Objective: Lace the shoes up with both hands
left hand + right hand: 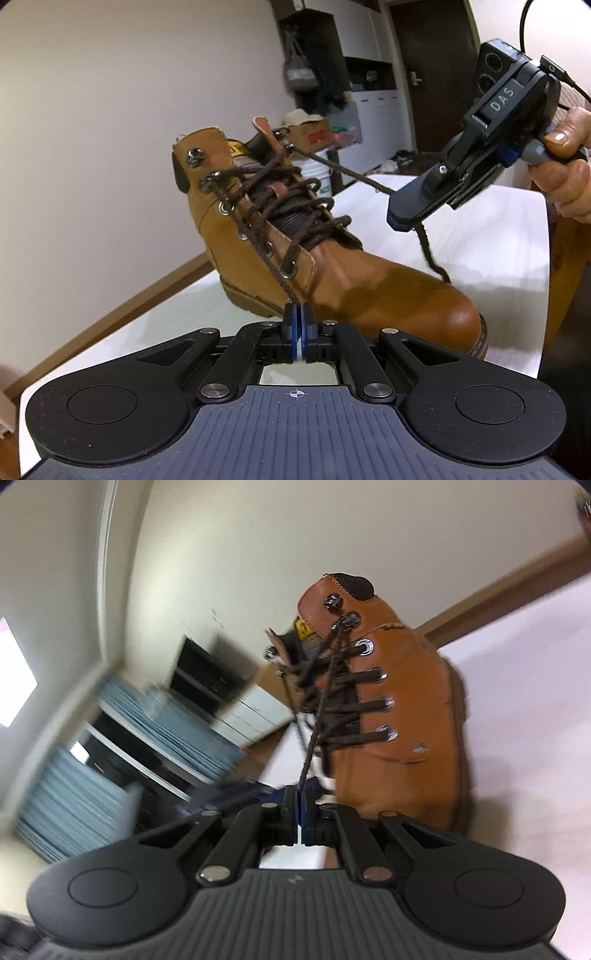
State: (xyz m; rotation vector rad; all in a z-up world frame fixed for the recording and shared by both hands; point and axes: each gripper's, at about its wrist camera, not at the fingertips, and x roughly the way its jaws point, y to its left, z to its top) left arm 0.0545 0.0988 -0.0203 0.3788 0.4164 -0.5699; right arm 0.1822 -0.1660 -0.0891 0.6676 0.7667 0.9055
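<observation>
On the white tabletop (461, 236) stands the tan boot (369, 280), laced up to the hooks, with the top hooks empty and no knot. Left gripper (297, 314) and right gripper (400, 221) each clamp an end of the brown lace (351, 173). In the background, a cardboard box (314, 134) holds unclear things.

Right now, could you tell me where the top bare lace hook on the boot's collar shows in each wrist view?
Left wrist view: the hook sits upper left of centre, on the tan collar of the boot, above the laced eyelets.
Right wrist view: the hook sits upper right of centre, near the dark padded collar.
Shared landmark: the yellow tongue label.
</observation>
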